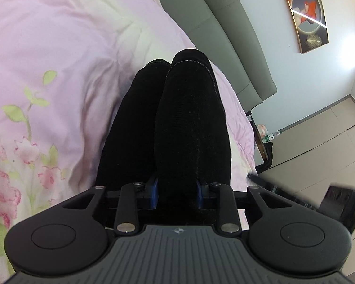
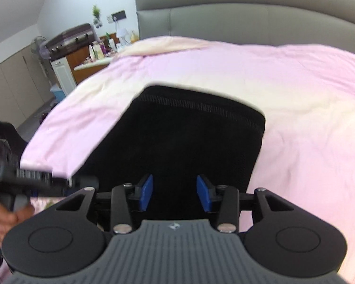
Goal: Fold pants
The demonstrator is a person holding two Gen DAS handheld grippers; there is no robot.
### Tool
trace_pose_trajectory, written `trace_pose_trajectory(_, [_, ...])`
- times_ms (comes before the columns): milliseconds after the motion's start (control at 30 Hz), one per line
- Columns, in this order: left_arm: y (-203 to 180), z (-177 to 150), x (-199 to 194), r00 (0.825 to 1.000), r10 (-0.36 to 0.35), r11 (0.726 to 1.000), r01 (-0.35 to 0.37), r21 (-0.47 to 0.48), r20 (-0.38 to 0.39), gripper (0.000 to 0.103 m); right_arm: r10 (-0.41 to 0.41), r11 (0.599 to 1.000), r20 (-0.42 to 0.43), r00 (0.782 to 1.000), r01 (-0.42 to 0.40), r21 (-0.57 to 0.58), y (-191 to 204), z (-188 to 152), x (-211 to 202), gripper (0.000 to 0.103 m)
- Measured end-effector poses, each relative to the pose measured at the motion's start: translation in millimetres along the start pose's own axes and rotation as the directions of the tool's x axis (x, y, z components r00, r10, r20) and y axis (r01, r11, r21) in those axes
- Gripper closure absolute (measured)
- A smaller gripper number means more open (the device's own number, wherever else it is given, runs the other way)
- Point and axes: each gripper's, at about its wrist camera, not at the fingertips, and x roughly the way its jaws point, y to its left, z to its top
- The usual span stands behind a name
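Black pants (image 1: 172,123) lie on a pink bed cover (image 1: 59,47), their two legs side by side and running away from me in the left wrist view. My left gripper (image 1: 177,195) has its blue pads around the near end of the right leg, with fabric filling the gap. In the right wrist view the pants (image 2: 189,130) show their ribbed waistband at the far edge. My right gripper (image 2: 175,193) is over the near edge of the cloth with its blue pads apart. The left gripper (image 2: 23,182) shows blurred at the left.
A grey padded headboard (image 2: 248,16) stands behind the bed. The bed edge drops to a beige floor (image 1: 319,142) on the right in the left wrist view. A cluttered side table and cabinets (image 2: 82,54) stand at the far left.
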Motion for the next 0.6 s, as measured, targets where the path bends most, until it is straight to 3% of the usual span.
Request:
trace_pose_trajectory(100, [2,-2,1,1.0,-0.005,1.0,0.005,-0.009,-0.005,0.07,0.146,0.985,-0.03,0.989,-0.148,-0.088,-13,44,25,0.04])
trace_pose_trajectory(167, [0,-1,2,1.0,-0.001,1.0,0.001,-0.002,-0.006,0.07,0.194,0.964,-0.085,0.977,-0.206,-0.171,-15,71,48,0.04])
trace_pose_trajectory(367, [3,0,2,1.0,-0.008,1.0,0.007,-0.009,-0.021,0.07,0.23,0.884,-0.215,0.949,-0.296,-0.362,-7,137,115,0.039])
trace_pose_trajectory(533, [6,4,9,0.999,-0.007,1.0,0.006,-0.016,-0.041,0.07,0.285,0.854,-0.349,0.893,-0.402,-0.33,-19,162,162,0.037])
trace_pose_trajectory(567, [8,4,9,0.999,-0.006,1.0,0.005,-0.02,-0.044,0.07,0.304,0.853,-0.385,0.871,-0.429,-0.296,-21,162,173,0.041])
trace_pose_trajectory(600, [10,5,10,0.999,-0.008,1.0,0.006,-0.03,-0.047,0.07,0.321,0.85,-0.417,0.85,-0.453,-0.27,-23,160,180,0.064])
